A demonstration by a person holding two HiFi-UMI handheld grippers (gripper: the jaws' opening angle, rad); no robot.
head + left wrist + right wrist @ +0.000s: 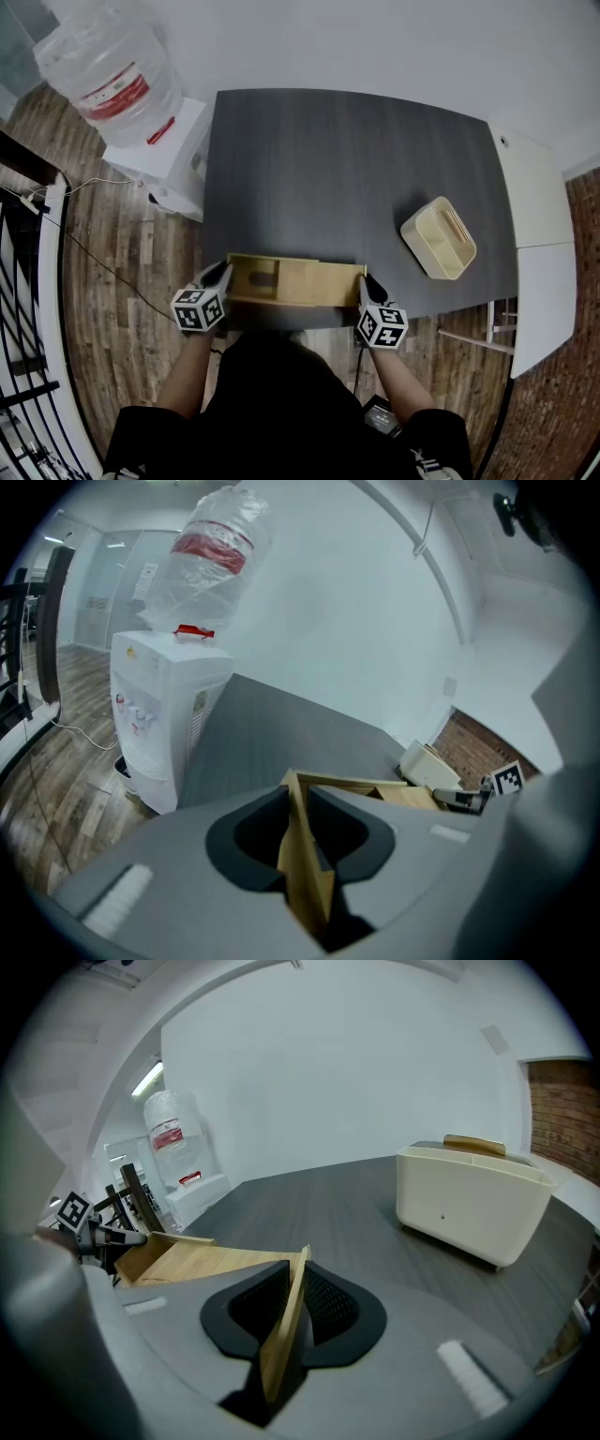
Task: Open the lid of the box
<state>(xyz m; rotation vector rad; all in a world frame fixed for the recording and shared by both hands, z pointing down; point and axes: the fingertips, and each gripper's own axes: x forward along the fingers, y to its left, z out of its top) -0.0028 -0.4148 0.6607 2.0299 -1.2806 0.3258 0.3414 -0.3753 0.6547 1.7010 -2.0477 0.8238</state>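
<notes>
A long light-wood box [314, 282] lies along the front edge of the dark grey table [328, 159]. Its flat lid [211, 1262] covers the middle and right part, while the left end [253, 278] shows an open compartment. My left gripper [223, 273] is shut on the thin upright wall at the box's left end [302, 841]. At the opposite end my right gripper [366, 281] is shut on a thin upright wooden board [286, 1330]. Whether that board belongs to the lid or the box I cannot tell.
A cream open-top container [439, 237] stands on the table at the right, well away from the box. A white water dispenser [155, 141] with a bottle stands off the table's left side. A white counter [542, 234] borders the table's right edge.
</notes>
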